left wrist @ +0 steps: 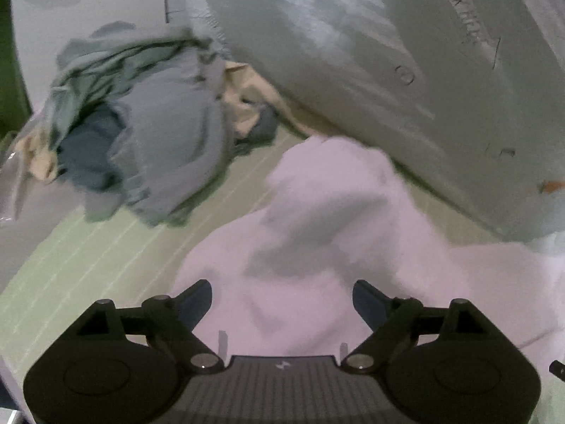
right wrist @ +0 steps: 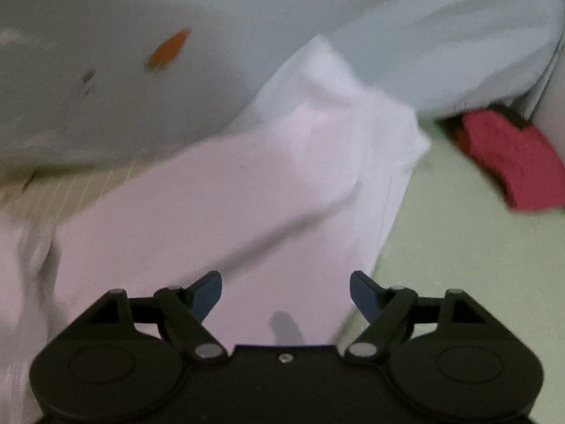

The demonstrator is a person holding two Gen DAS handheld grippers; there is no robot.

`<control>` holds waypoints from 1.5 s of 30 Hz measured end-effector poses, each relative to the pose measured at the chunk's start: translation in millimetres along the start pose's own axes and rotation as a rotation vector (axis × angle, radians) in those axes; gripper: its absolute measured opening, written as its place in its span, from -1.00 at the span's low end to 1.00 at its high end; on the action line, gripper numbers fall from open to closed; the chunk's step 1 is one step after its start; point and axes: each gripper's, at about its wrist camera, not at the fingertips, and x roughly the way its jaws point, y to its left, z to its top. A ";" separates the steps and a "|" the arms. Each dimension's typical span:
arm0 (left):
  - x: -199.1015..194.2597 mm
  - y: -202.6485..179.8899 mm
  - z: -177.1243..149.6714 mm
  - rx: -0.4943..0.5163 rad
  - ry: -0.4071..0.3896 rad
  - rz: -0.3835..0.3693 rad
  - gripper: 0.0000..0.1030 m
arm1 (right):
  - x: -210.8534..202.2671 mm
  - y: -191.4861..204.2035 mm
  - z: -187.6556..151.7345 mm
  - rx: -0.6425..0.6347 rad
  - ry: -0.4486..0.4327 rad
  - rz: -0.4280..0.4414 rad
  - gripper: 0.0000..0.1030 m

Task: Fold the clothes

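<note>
Nearest the left wrist camera, the left gripper [left wrist: 282, 304] stands with its jaws spread wide and nothing pinched between them, poised over a white garment [left wrist: 317, 247] that fills the lower centre of a blurred frame. The cloth runs out of view at 3 o'clock and under the gripper body at 6 o'clock, so its full shape cannot be made out. It lies on a pale green striped bed sheet [left wrist: 88, 265]. Farther off, at 10 o'clock, sits a rumpled heap of grey-blue clothes [left wrist: 148, 113] with a beige piece [left wrist: 243, 99] half buried beside it. A pale printed duvet [left wrist: 370, 53] rises across 12 to 2 o'clock.

In the right wrist view, the right gripper [right wrist: 286, 293] is likewise open and empty above the same white garment [right wrist: 247, 194], whose folded edge [right wrist: 395, 183] faces 3 o'clock. Beyond, at 2 o'clock, a red cloth [right wrist: 512, 162] lies partly tucked under the duvet [right wrist: 176, 17].
</note>
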 end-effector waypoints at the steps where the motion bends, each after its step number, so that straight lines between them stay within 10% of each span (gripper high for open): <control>1: -1.4 7.5 -4.8 0.007 0.009 0.000 0.70 | -7.9 4.2 -13.0 -0.002 0.009 0.008 0.56; 20: -11.0 127.7 -38.6 0.223 0.100 -0.103 0.71 | -130.0 125.7 -163.7 0.235 -0.081 -0.023 0.60; 40: -28.2 159.0 -52.3 0.179 0.106 -0.104 0.72 | -116.1 192.7 -179.7 0.162 0.006 0.070 0.59; 43: -30.5 148.9 -54.6 0.187 0.097 -0.097 0.72 | -100.0 189.5 -181.5 0.145 0.045 0.075 0.24; 45: -30.9 140.0 -56.2 0.185 0.095 -0.093 0.72 | -93.2 180.9 -182.0 0.133 0.062 0.100 -0.39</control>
